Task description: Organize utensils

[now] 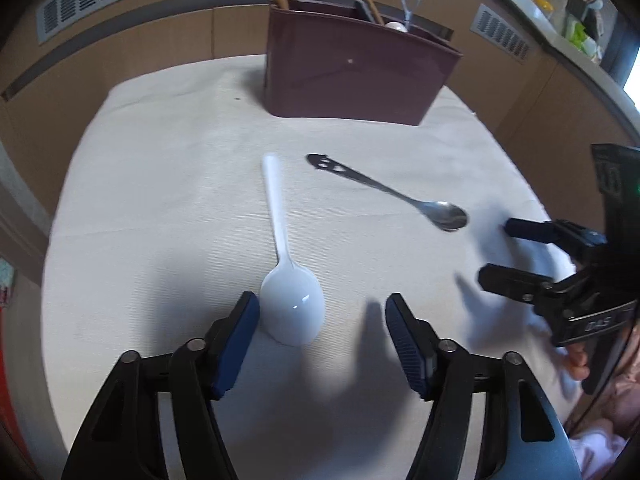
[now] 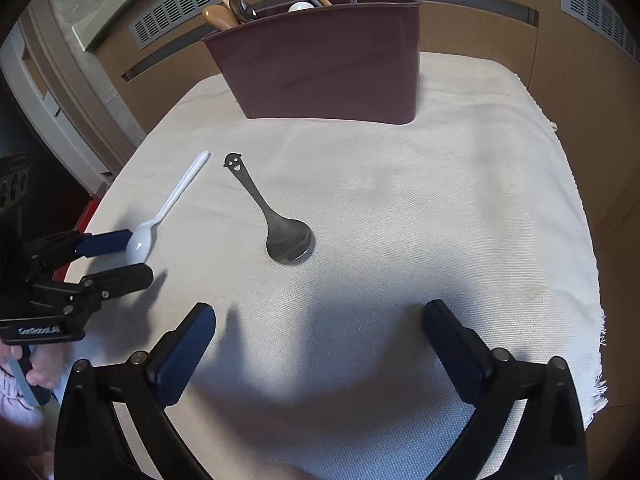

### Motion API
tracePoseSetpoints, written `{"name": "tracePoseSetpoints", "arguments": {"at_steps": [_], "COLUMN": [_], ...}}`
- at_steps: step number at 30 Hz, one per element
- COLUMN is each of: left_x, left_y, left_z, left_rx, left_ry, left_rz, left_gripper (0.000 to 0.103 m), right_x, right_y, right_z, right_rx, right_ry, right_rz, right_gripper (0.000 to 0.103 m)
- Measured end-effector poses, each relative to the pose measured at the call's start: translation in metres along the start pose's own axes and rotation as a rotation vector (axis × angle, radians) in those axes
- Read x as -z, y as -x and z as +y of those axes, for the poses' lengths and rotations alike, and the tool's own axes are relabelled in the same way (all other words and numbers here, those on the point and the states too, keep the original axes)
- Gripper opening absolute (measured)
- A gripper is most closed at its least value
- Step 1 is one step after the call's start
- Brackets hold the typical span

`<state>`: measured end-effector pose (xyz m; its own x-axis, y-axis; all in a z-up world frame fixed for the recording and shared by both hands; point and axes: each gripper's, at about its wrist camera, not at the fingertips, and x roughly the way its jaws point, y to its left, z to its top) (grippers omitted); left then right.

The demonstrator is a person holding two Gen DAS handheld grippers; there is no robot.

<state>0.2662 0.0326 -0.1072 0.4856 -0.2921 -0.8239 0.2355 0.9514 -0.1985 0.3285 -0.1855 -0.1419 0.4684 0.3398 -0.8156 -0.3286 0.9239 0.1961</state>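
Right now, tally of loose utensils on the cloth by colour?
White plastic spoon: 1, its bowl between the open left gripper's fingers, not gripped.
Dark metal spoon with smiley-face handle: 1, lying ahead of the open right gripper.
Total: 2. The utensils already standing in the maroon holder are not counted.

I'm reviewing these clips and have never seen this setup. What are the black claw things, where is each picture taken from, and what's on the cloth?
No robot here: a person holds a two-finger claw in each hand, each carrying a wide-angle camera that looks along its fingers.

The left-hand view shows the left claw, open, its fingers either side of the white plastic spoon's bowl but not pressing it. The right-hand view shows the right claw, wide open and empty.

On the pale cloth lie that white spoon and a metal spoon with a smiley-face handle. Behind stands a maroon utensil holder already holding several utensils. Nothing is held.
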Motion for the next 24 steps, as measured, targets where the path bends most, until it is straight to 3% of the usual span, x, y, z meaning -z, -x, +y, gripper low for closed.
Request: {"name": "tracePoseSetpoints", "arguments": {"at_steps": [2,5,8,11,14,16,17,19,24], "left_x": [-0.002,-0.007,-0.01,-0.01,-0.008,-0.007,-0.008,-0.008,-0.008], "left_y": [-0.001,-0.003,-0.003,0.002,0.012,0.019,0.023,0.027,0.034], "left_z": [0.002,0.009,0.017,0.023,0.032,0.036,0.037,0.039,0.03], "left_rx": [0.025,-0.006,-0.021,-0.048,-0.058,-0.064,-0.063,-0.057,-0.037], "left_ry": [0.031,0.063,0.086,0.095,0.113,0.122,0.128,0.135,0.113], "left_rz": [-0.002,-0.012,-0.023,-0.037,-0.054,-0.067,-0.075,-0.084,-0.087], "left_gripper": [0.049,0.033,0.032,0.032,0.032,0.032,0.032,0.032,0.032], "right_x": [0.001,-0.001,-0.002,-0.003,-0.005,-0.008,-0.01,-0.015,-0.017], "right_y": [0.0,-0.003,-0.01,-0.017,-0.016,-0.014,-0.014,-0.015,0.006], "right_z": [0.001,0.005,0.016,0.027,0.032,0.036,0.038,0.04,0.048], "right_rx": [0.008,0.042,0.108,0.151,0.128,0.134,0.137,0.14,0.2], "right_ry": [-0.008,-0.002,0.077,0.151,0.197,0.22,0.229,0.244,0.295], "right_rz": [-0.006,0.018,0.039,-0.004,-0.042,-0.069,-0.073,-0.077,-0.157], "right_gripper": [0.103,0.103,0.103,0.103,0.084,0.057,0.052,0.025,0.026]}}
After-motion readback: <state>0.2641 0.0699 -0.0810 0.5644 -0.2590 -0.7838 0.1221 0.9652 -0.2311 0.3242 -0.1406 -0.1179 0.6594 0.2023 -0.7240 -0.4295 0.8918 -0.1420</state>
